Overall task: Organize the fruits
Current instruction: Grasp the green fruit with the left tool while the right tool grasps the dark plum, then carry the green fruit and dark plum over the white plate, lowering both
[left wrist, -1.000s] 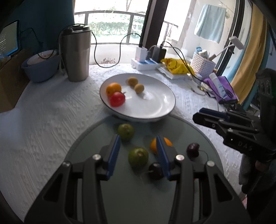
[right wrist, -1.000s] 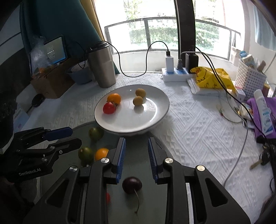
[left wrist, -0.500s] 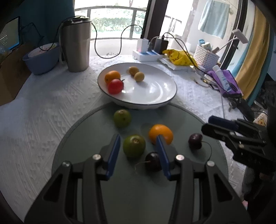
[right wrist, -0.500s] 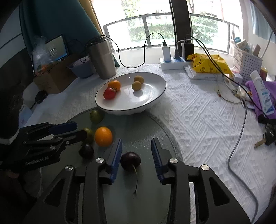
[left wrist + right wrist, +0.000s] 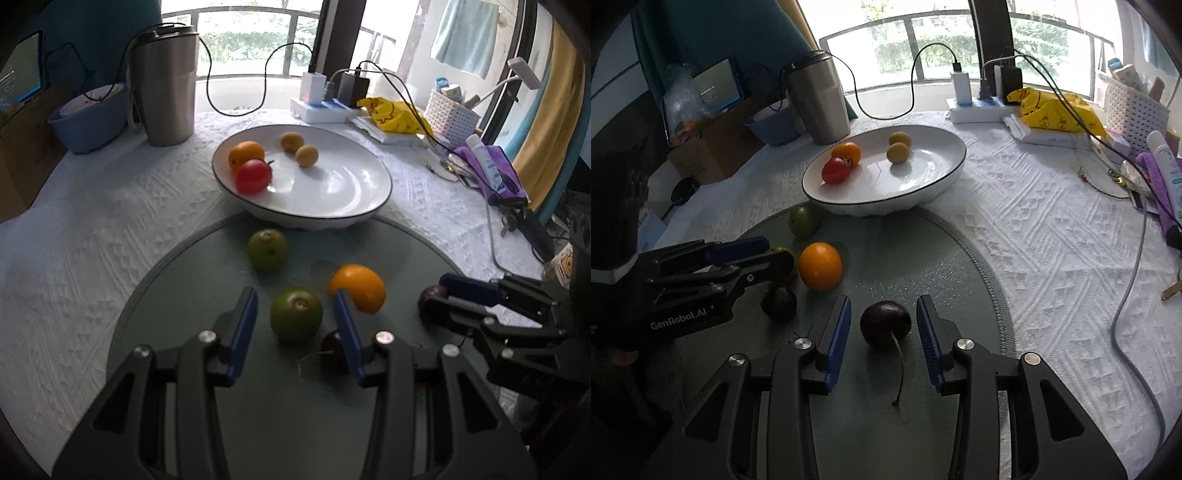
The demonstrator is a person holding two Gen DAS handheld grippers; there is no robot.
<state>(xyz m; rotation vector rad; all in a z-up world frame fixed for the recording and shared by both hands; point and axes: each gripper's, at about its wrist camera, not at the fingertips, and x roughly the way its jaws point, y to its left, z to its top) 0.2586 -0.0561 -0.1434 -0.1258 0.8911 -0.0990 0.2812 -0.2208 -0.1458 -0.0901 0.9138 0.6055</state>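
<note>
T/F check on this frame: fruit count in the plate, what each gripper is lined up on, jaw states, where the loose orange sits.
1. The white plate holds four fruits. True.
2. The right gripper is shut on the dark cherry. False: its jaws are open, with the cherry between them and gaps on both sides.
3. The left gripper is open around a green fruit. True.
4. The loose orange lies in the plate. False: it sits on the dark round mat.
5. The steel tumbler lies tipped over. False: it stands upright.
</note>
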